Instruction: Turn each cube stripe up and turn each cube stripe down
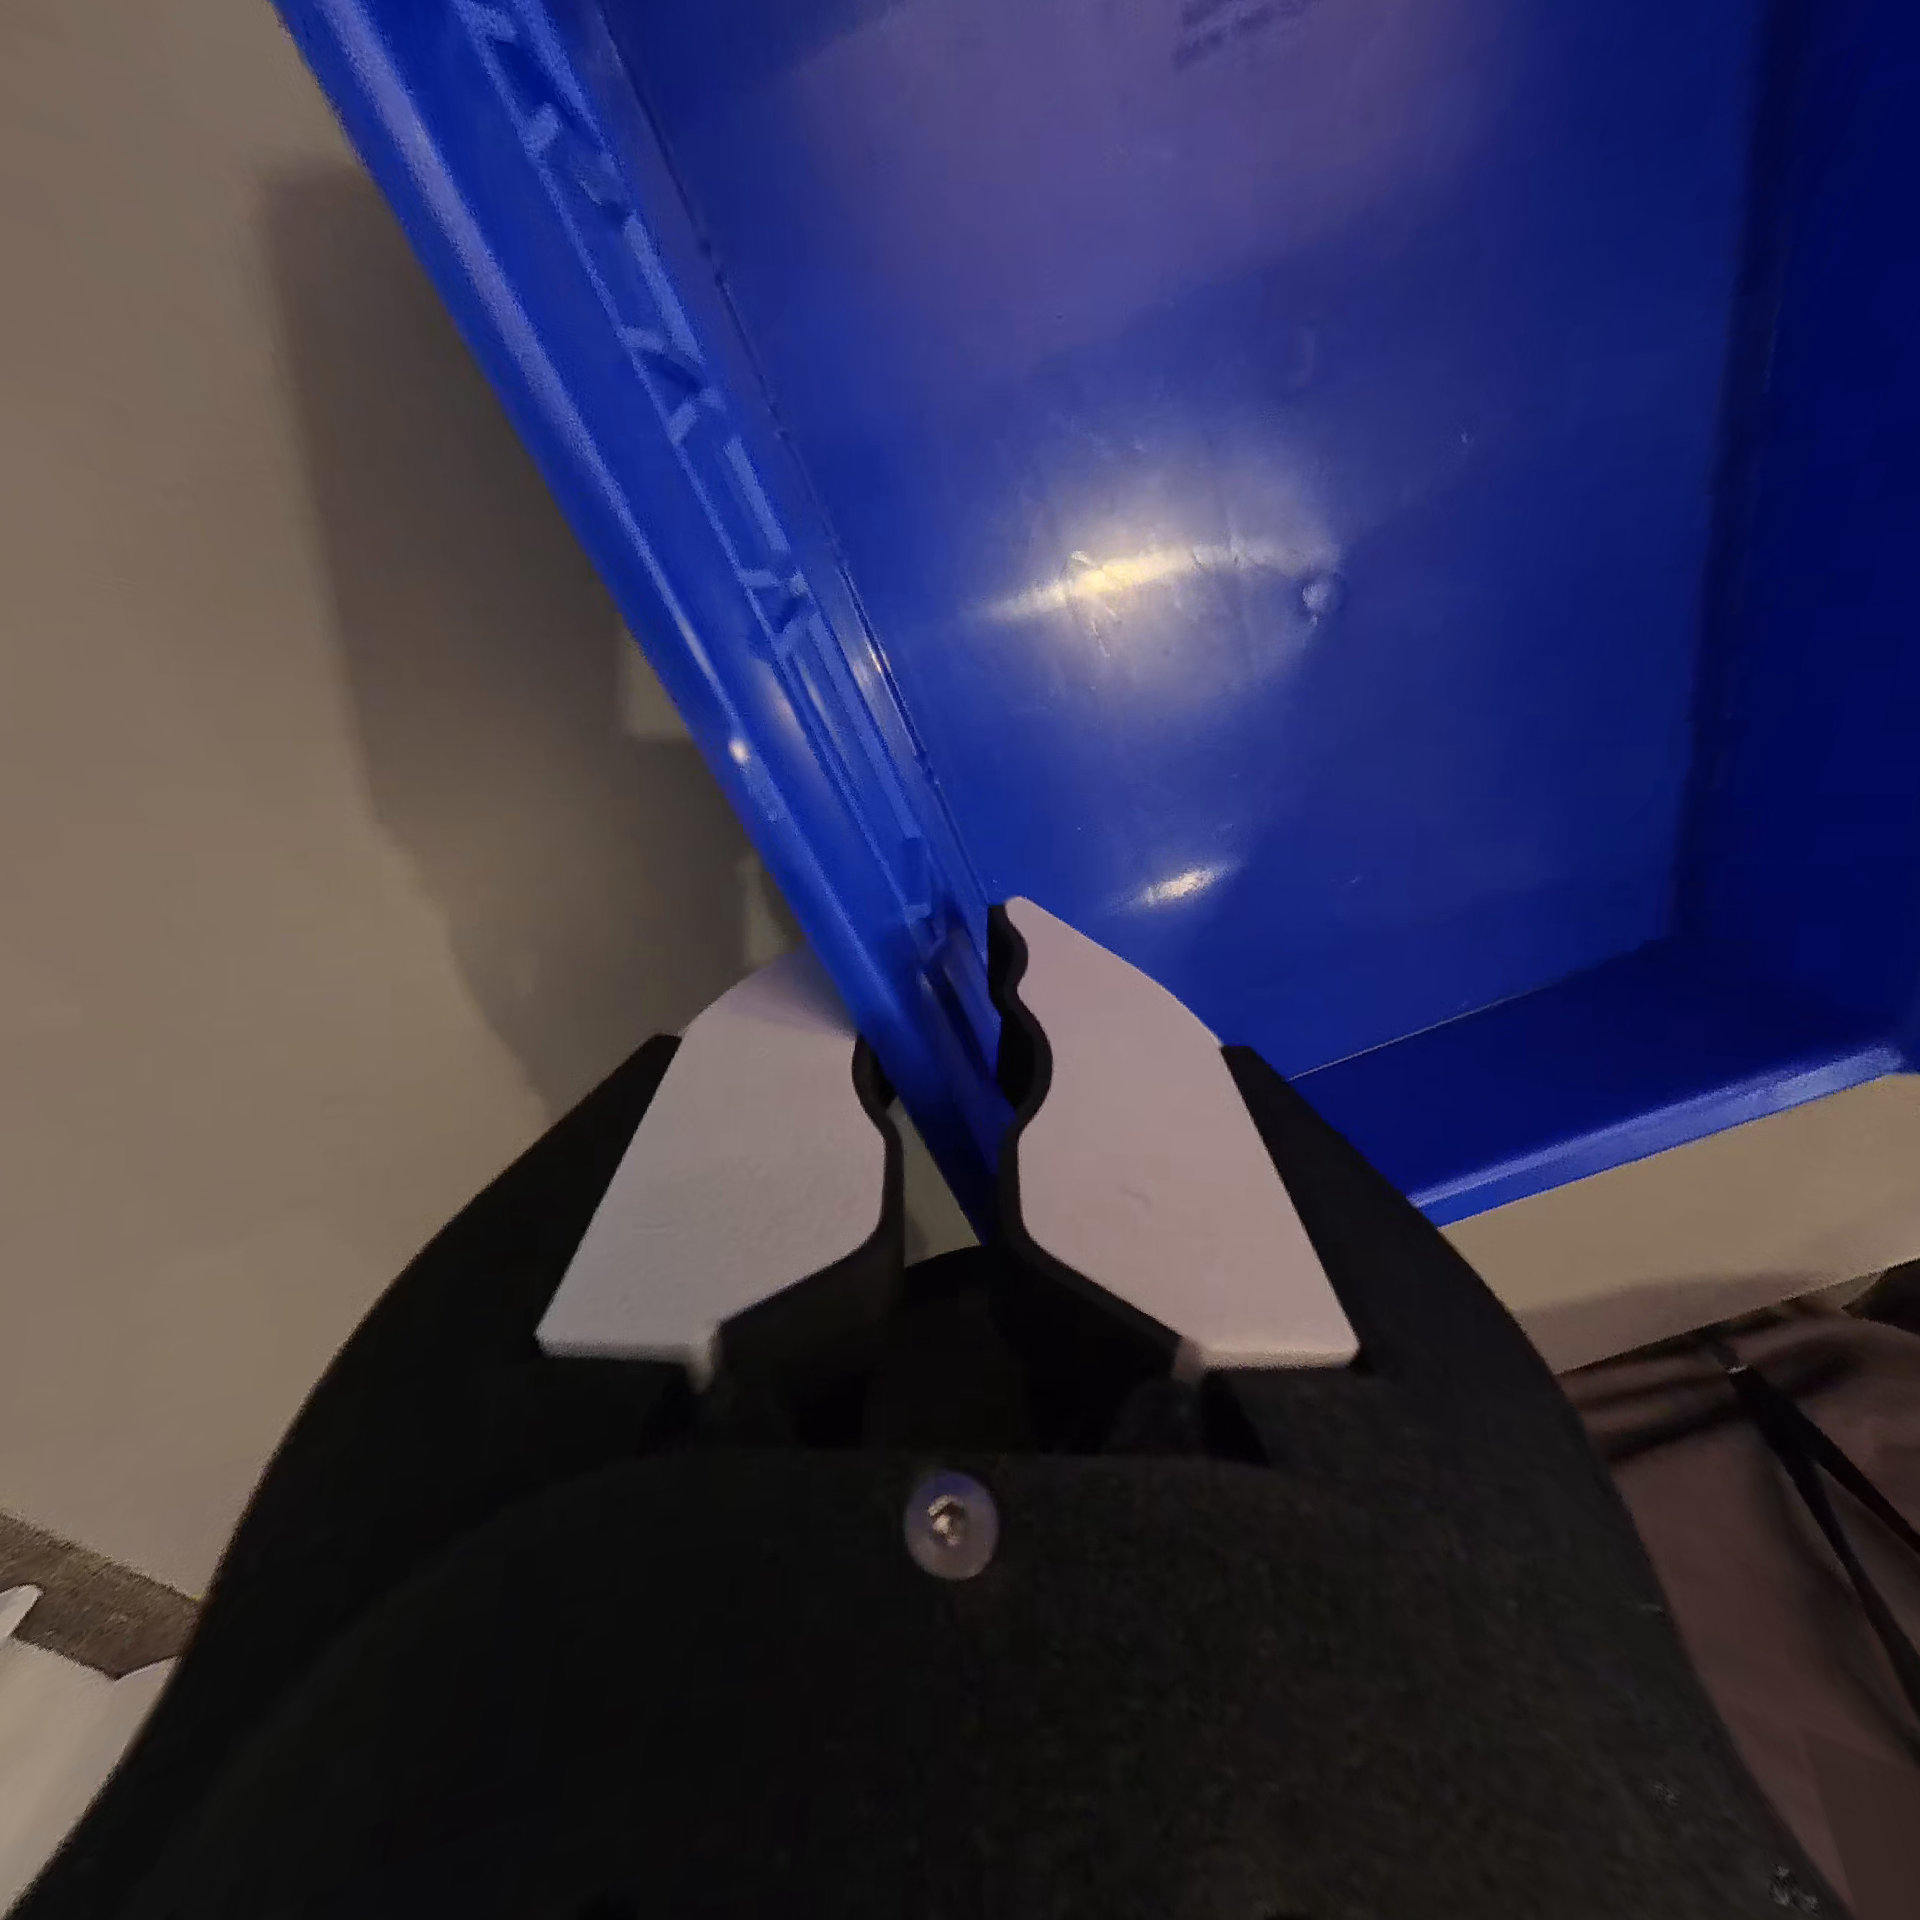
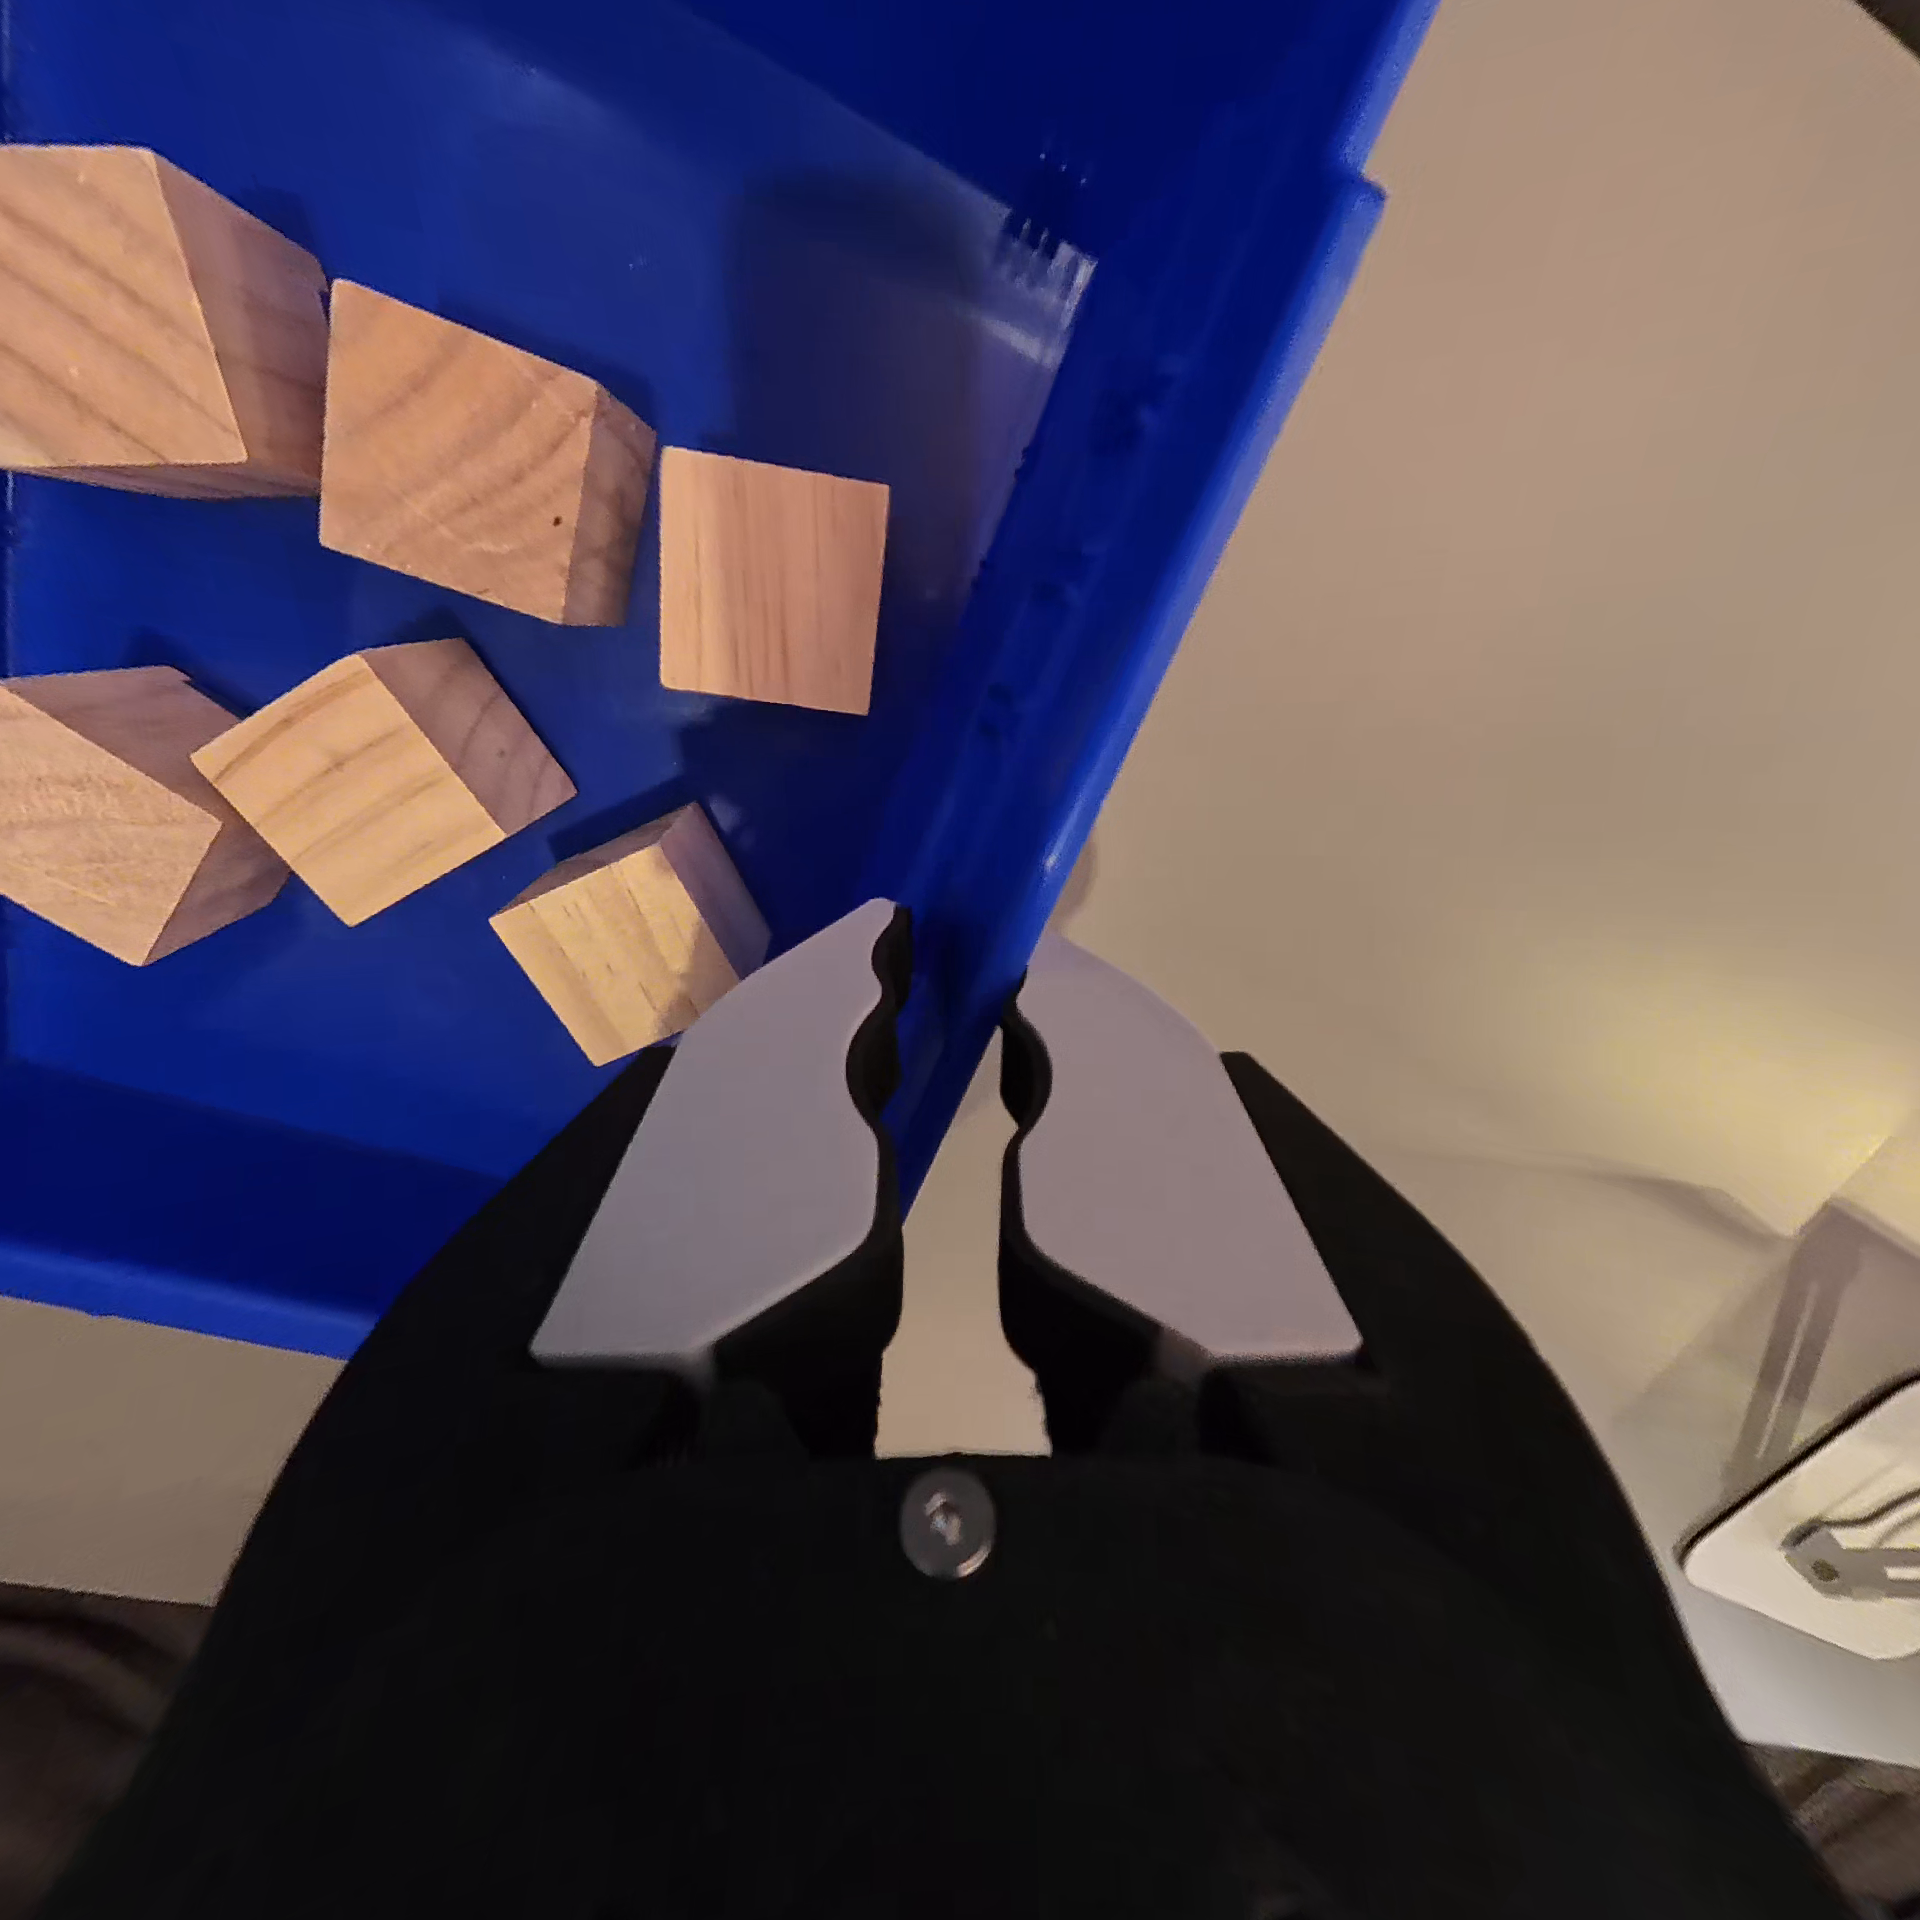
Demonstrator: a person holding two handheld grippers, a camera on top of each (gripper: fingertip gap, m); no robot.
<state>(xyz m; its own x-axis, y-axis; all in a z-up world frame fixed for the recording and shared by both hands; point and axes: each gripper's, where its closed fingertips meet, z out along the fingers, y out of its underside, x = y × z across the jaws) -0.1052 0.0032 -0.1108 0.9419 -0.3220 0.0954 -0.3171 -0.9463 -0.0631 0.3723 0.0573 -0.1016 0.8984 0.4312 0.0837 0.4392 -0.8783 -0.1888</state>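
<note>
The left gripper (image 1: 940, 1023), black-bodied with pale grey fingers, was clamped on the left wall of the glossy blue plastic bin (image 1: 1195, 499), one finger outside the ribbed rim and the other inside. In that view the bin's bare floor spread toward one o'clock, carrying a bright glare patch; no cubes showed there.

The right gripper (image 2: 956, 997) pinched the same blue plastic bin (image 2: 1049, 727) by its opposite wall, the inner finger in the tray and the outer finger beyond the rim toward two o'clock.

Six plain wooden cubes (image 2: 769, 582) lay scattered on the bin floor from nine to eleven o'clock of the right gripper, some touching one another. The nearest cube (image 2: 613, 935) sat just beside the inner finger and was partly hidden behind it. No stripe appeared on any visible face, though the wide-angle view may have hidden some.

The bin rested on a smooth beige tabletop (image 2: 1507, 623). At four o'clock in the right wrist view stood a white boxy object (image 2: 1808, 1558) with a metal fitting, blurred. Dark fabric (image 1: 1766, 1507) and thin black cords lay beyond the table edge at four o'clock in the left wrist view.
</note>
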